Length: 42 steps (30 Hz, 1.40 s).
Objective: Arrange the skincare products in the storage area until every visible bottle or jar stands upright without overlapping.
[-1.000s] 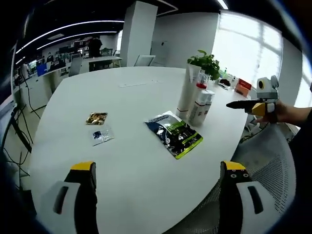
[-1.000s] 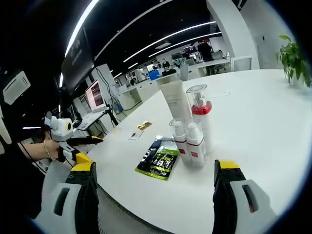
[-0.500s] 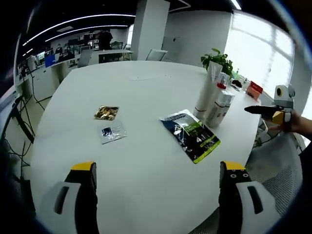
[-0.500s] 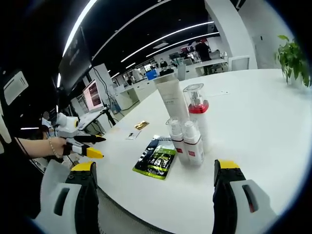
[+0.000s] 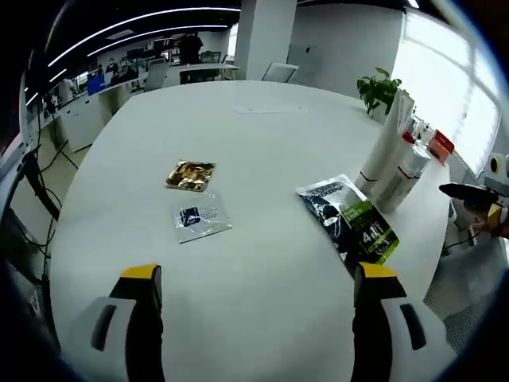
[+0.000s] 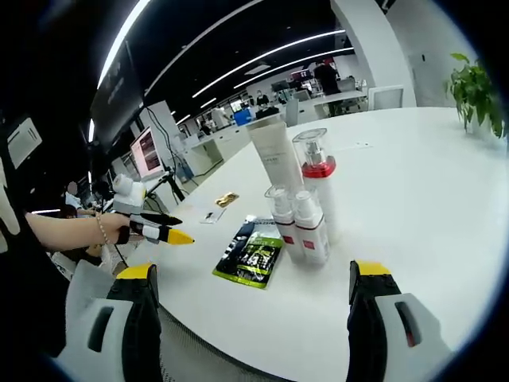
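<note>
My left claw (image 5: 253, 278) and right claw (image 6: 250, 274) both gape, holding nothing; the upright white skincare bottles and tube (image 6: 298, 203) cluster on the round white worktop (image 6: 413, 183), just beside the flat black-and-green pouch (image 6: 249, 256).

**Two cameras facing across one white table**

Our left gripper view looks down from the table's (image 5: 262, 159) edge, fairly near. Our right gripper view faces it from the opposite edge, lower. We see the bottle cluster (image 6: 298, 203) and green pouch (image 5: 350, 223) in both.
</note>
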Motion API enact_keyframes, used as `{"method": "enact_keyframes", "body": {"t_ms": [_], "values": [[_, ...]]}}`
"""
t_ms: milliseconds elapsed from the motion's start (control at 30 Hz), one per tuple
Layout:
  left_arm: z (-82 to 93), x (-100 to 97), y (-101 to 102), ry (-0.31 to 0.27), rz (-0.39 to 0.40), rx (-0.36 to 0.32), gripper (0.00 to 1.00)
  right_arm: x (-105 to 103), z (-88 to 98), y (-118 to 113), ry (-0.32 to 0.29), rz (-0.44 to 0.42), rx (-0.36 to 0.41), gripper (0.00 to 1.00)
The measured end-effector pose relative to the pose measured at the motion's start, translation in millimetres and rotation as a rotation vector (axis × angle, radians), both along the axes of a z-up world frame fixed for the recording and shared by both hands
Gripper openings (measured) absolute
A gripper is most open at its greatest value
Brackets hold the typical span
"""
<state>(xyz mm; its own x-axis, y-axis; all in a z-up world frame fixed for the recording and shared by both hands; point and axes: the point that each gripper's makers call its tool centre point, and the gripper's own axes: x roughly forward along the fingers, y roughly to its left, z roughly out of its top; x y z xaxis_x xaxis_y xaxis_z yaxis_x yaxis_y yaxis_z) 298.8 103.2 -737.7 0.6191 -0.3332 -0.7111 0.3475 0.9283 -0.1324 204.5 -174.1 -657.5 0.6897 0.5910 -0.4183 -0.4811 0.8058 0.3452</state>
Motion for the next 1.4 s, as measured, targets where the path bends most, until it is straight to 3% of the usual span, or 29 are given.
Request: {"method": "enact_keyframes", "body": {"t_ms": [267,833,1033,1133,1267,1400], "values": [[-16.4,24.7,10,0.03,0.05,0.022,0.85,1,-3.2,-3,0.014,-0.015,-0.003,1.0],[-26.3,65.5,18,0.021,0.143,0.108,0.54,4,-8.8,-11,0.034,-0.047,-0.017,1.0],[-27.0,68.1,23,0.003,0.121,0.16,0.46,4,-10.3,-10,0.04,-0.048,-0.024,1.0],[-26.5,70.3,25,-0.005,0.124,0.157,0.45,3,-11.2,-10,0.042,-0.045,-0.031,1.0],[-26.9,71.8,27,-0.014,0.123,0.163,0.36,4,-12.1,-12,0.044,-0.047,-0.031,1.0],[-28.0,72.7,27,-0.01,0.117,0.161,0.35,4,-12.7,-11,0.046,-0.045,-0.034,1.0]]}}
